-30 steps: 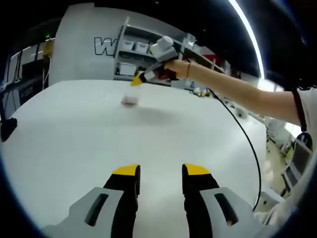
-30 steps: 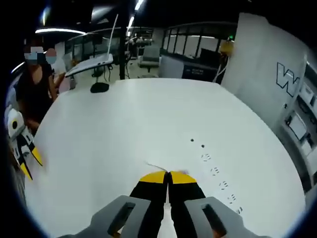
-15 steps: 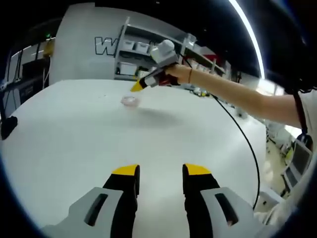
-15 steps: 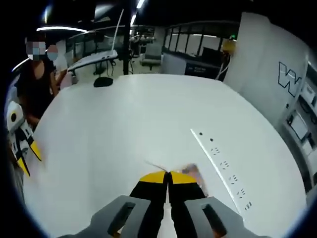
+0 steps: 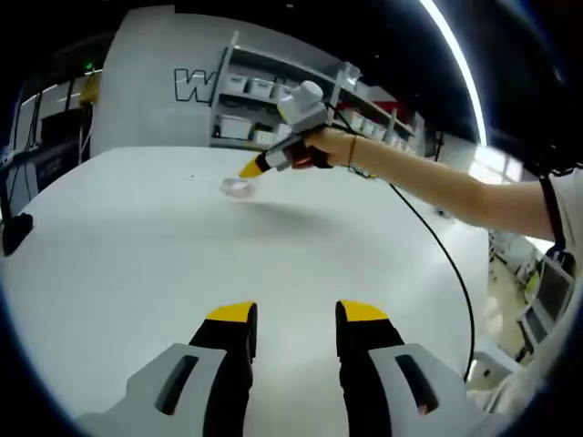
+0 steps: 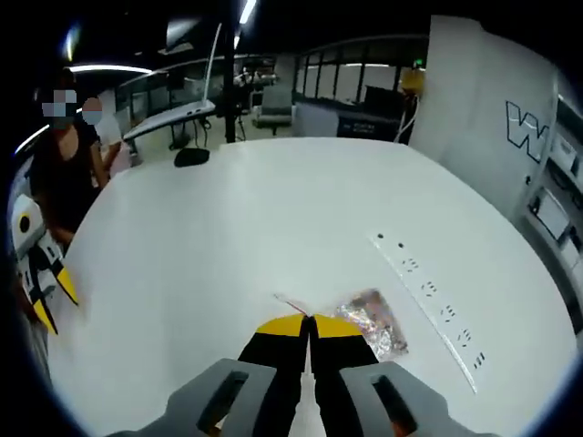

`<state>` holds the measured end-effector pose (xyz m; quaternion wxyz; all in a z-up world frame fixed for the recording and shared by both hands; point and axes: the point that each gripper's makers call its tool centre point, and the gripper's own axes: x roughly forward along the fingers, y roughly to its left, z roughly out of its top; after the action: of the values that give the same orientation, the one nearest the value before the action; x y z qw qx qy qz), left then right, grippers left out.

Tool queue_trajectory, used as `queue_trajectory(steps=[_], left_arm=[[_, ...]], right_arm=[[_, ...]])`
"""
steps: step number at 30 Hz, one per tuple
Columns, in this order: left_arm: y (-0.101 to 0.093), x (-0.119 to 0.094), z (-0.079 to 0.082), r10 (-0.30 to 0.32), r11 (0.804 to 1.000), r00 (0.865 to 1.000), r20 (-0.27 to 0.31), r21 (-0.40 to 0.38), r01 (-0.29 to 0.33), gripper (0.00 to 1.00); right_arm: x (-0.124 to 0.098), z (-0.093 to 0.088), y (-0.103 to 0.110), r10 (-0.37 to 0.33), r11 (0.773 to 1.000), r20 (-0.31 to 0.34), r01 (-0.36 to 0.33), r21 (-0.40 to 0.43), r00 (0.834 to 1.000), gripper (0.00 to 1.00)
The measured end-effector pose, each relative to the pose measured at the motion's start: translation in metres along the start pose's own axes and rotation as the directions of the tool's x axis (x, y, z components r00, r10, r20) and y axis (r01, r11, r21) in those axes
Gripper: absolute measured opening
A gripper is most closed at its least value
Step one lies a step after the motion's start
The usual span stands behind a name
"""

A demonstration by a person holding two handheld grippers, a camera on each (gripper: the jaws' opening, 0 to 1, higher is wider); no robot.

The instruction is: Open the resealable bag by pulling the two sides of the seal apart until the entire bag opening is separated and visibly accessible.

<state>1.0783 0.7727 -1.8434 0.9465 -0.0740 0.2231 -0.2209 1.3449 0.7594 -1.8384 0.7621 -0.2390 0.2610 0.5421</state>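
The clear resealable bag (image 6: 369,320), with pinkish, shiny contents, lies on the white table (image 6: 228,237) just right of my right gripper (image 6: 310,320). That gripper's jaws are shut, and a thin clear edge of the bag sticks out at their tips. In the left gripper view the same bag (image 5: 237,187) rests far across the table, under the tip of the right gripper (image 5: 253,167), which a hand holds. My left gripper (image 5: 296,314) hovers open over bare table, far from the bag. It also appears in the right gripper view as the left gripper (image 6: 46,282), at the left edge.
A row of socket-like marks (image 6: 437,300) runs along the table to the right of the bag. A black object (image 6: 191,157) sits at the table's far edge. A cable (image 5: 446,264) trails from the right gripper. Shelves (image 5: 264,91) stand behind the table, and a person (image 6: 64,173) beside it.
The right gripper has tilted and drawn back; the bag, earlier hanging under its tips, now lies on the table beside them. The left gripper has stayed put.
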Motion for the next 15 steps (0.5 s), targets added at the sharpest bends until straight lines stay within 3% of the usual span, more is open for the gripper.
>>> queue_trajectory(steps=[15], left_arm=[[-0.0017, -0.0016, 0.0011, -0.001, 1.000, 1.000, 0.009, -0.003, 0.001, 0.36]], right_arm=[[-0.0046, -0.0047, 0.0063, -0.010, 1.000, -0.002, 0.010, 0.000, 1.000, 0.00]])
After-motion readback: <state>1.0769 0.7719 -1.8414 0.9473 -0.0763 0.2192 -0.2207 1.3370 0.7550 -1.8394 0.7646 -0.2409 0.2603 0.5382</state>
